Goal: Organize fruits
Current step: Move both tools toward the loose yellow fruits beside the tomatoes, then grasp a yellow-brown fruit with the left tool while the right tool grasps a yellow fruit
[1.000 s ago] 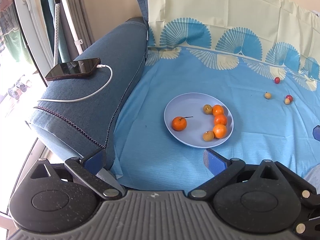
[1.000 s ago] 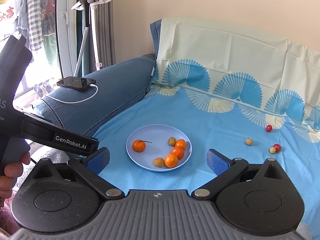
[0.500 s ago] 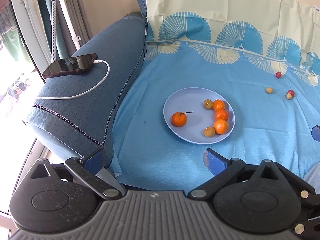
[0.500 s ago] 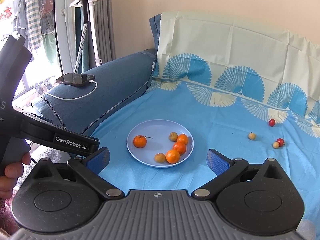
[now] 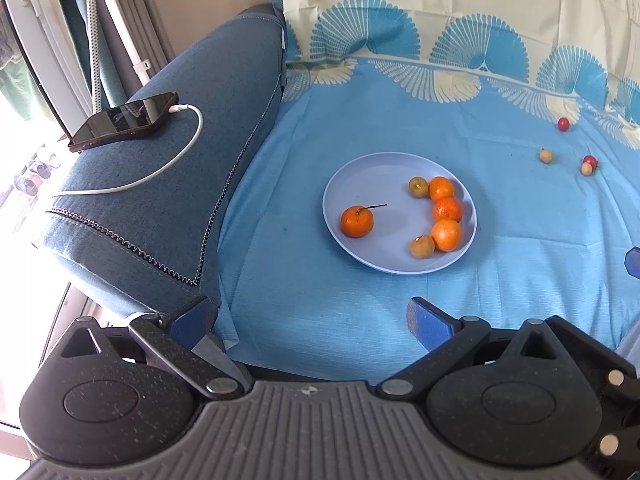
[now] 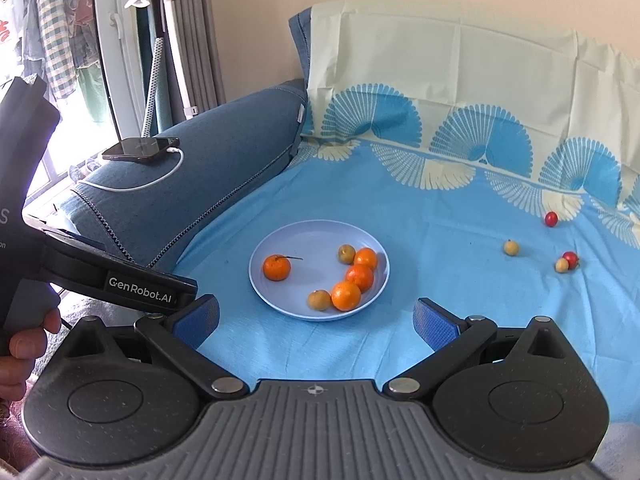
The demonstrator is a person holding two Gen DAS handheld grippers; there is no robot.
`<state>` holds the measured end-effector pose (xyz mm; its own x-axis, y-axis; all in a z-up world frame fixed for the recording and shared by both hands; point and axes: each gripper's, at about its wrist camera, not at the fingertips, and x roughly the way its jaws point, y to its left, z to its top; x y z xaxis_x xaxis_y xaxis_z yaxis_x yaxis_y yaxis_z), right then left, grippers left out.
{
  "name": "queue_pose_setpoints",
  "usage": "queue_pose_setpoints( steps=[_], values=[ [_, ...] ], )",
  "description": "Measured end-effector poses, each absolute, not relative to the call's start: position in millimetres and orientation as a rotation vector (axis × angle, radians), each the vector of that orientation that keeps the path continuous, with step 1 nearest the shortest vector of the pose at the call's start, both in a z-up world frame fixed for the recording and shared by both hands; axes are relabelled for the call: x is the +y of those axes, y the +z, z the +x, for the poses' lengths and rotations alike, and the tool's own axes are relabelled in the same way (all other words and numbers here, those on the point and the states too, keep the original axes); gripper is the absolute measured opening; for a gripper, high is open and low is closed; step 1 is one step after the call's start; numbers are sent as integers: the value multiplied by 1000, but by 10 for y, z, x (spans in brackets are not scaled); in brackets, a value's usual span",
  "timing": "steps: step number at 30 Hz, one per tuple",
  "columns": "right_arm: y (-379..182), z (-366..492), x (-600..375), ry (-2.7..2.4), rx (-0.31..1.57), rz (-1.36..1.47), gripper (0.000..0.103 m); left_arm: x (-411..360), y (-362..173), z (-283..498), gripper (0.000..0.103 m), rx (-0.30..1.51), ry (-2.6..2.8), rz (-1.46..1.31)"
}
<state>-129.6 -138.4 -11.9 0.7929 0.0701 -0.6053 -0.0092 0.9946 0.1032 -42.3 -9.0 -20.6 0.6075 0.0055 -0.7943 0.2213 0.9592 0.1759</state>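
Left gripper (image 5: 310, 318): carried a little further forward over the blue sheet (image 5: 520, 280); the plate (image 5: 348, 184) is seen slightly nearer.
Right gripper (image 6: 316, 320): lowered and advanced; the plate (image 6: 280, 248) is brought closer between its spread fingers.

A dark phone (image 5: 122, 126) lies flat on top of the blue sofa arm (image 5: 168, 200), near its back end, with a white charging cable (image 5: 160, 168) plugged in and trailing forward along the arm. A blue sheet (image 6: 400, 208) printed with fan shapes covers the seat. Behind the arm stands a white garment steamer pole (image 6: 168, 40) beside grey curtains (image 6: 200, 32).
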Motion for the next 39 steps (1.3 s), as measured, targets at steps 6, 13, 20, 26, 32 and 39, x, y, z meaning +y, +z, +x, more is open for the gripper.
queue_pose_setpoints(
  steps=[6,13,20,26,32,39],
  values=[
    [-252,-1200,-1642,-21,681,175,102,-309,-262,-279,103,920,-144,320],
    [-442,-1172,-2303,-226,670,280,102,-924,-300,59,103,933,-221,373],
    [-753,-959,-3260,-488,620,310,102,-1892,-500,581,103,959,-323,396],
    [-1238,-443,-4087,-627,590,294,102,-2883,-932,1170,103,952,-369,404],
    [-1741,52,-4649,-634,646,335,86,-3754,-1459,1575,103,961,-476,459],
    [-1926,394,-4813,-558,653,266,73,-4141,-1852,1880,102,955,-517,502]
  ],
)
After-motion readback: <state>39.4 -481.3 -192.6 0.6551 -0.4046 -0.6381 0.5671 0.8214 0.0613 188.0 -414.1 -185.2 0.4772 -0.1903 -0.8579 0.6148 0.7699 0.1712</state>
